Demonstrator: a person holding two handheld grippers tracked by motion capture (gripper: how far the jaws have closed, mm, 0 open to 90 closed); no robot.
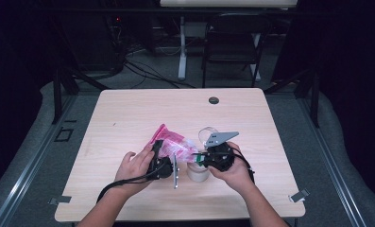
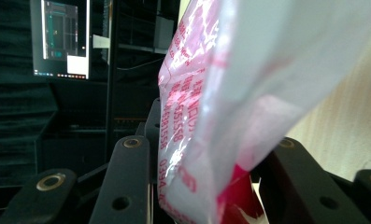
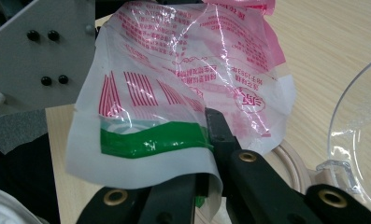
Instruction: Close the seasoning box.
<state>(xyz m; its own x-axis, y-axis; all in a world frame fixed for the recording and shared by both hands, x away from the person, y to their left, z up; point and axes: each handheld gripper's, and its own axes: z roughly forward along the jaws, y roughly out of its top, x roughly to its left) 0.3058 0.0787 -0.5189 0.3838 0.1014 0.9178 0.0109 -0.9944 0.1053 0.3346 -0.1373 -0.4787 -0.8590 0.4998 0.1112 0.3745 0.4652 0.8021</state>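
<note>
A plastic bag (image 1: 172, 140) with pink and red print and a green stripe hangs between the two grippers over the wooden table (image 1: 128, 113). My left gripper (image 1: 157, 150) holds it from the left; in the left gripper view the bag (image 2: 230, 93) sits between both black jaws, which press on its sides around (image 2: 209, 144). My right gripper (image 1: 200, 157) is shut on the bag's white lower edge (image 3: 141, 163) near the green stripe, at about (image 3: 206, 140). One right fingertip (image 3: 216, 123) lies on top of the film; the other is hidden beneath it.
A pale round tub (image 1: 198, 173) stands just under the right gripper, with a clear lid or bowl (image 1: 208, 133) behind it, large at the right (image 3: 356, 140). A black grommet (image 1: 214, 100) sits at the table's far edge. A chair (image 1: 232, 42) stands beyond.
</note>
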